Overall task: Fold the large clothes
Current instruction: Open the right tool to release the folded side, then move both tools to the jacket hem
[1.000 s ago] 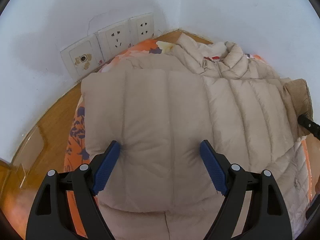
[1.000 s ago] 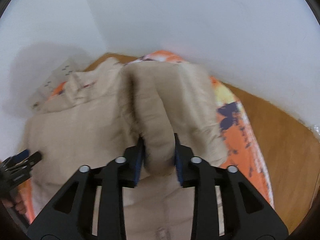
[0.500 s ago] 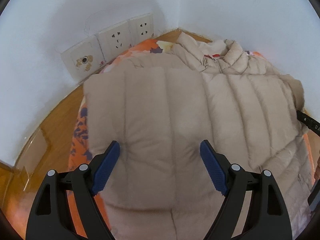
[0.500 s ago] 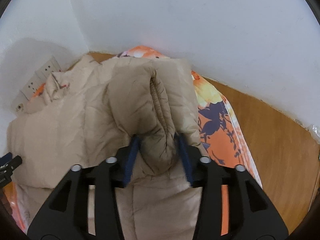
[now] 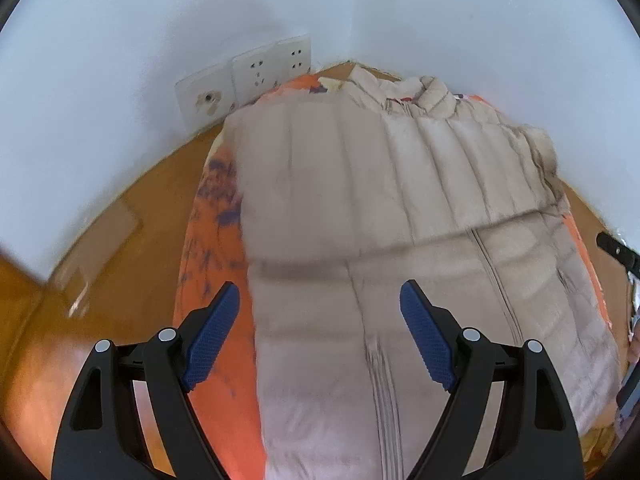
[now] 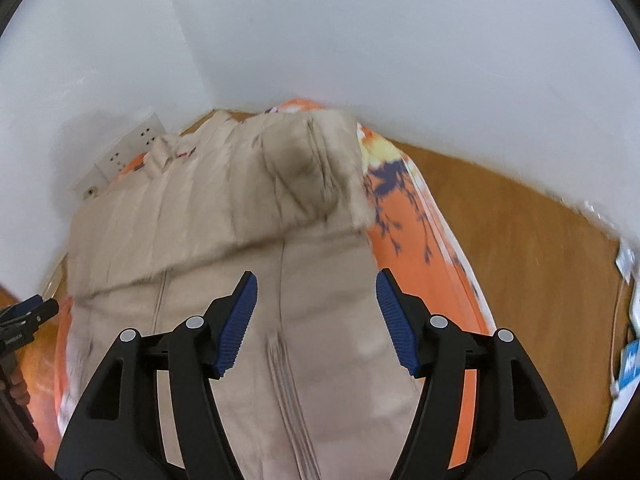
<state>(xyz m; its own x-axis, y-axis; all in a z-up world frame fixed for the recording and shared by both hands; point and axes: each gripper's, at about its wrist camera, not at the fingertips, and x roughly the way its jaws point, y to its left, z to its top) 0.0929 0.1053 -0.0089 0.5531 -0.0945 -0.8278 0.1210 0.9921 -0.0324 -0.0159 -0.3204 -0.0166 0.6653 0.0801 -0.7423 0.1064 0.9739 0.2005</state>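
Note:
A beige quilted down jacket (image 5: 380, 208) lies on an orange floral cloth (image 5: 216, 280), zipper side up, with both sleeves folded across its chest. It also shows in the right wrist view (image 6: 248, 232). My left gripper (image 5: 320, 340) is open and empty, above the jacket's lower left edge. My right gripper (image 6: 316, 320) is open and empty, above the lower right part of the jacket. The folded right sleeve (image 6: 316, 176) lies loose on top.
White walls meet in a corner behind the jacket. Wall sockets (image 5: 248, 80) sit at the left. The wooden surface (image 6: 520, 248) extends right of the cloth. Papers and blue items (image 6: 628, 320) lie at the far right edge.
My right gripper opened and let go of the sleeve, which now lies across the jacket. Both grippers pulled back toward the hem.

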